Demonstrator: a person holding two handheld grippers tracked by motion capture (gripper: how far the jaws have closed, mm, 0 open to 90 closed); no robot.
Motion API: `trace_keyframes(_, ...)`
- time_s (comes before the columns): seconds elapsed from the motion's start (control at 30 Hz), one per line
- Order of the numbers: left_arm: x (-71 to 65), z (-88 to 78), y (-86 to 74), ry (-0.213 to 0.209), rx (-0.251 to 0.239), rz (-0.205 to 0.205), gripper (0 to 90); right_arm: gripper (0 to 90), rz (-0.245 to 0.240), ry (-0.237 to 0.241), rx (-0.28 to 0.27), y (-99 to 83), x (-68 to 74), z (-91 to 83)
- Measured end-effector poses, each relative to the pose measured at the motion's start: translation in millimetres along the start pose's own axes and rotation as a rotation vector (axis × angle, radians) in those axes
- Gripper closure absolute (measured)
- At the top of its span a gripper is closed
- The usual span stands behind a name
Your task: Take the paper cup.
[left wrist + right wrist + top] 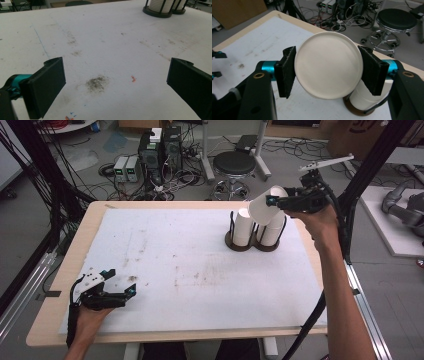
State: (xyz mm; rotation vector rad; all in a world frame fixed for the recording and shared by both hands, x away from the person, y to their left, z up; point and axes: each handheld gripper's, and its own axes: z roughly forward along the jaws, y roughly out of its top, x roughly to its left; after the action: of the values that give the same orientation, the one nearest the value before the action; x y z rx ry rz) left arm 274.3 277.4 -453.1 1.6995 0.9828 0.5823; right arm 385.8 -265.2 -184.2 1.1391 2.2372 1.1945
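Observation:
My right gripper [273,201] is shut on a white paper cup [261,207], tilted on its side in the air just above a dark wire rack [252,245]. The rack stands at the far right of the table and holds two stacks of white cups [243,227]. In the right gripper view the cup's round bottom [328,67] faces the camera, with both pads [287,72] pressed against its sides and a stack [362,98] below. Near the front left corner, my left gripper [120,281] rests open. Between its wide-apart jaws [116,82] lies only stained mat.
A white mat [175,260] with smudges covers most of the wooden table [65,265]. Beyond the far edge are a black stool [235,165], computer boxes [160,150] and tangled cables on the floor. Black frame posts [370,165] rise at the right.

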Motion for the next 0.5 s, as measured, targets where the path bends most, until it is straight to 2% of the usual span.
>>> trace_keyframes(0.2, -0.4, -0.2, -0.1, 0.001, -0.003, -0.001, 1.9, 36.2, -0.023, 0.061, -0.018, -17.6, 11.2, 4.2)
trace_keyframes(0.5, -0.2, 0.0, -0.1, 0.001, -0.002, -0.001, 1.8, 36.2, -0.049, 0.116, -0.038, -33.6, 23.9, 11.0)
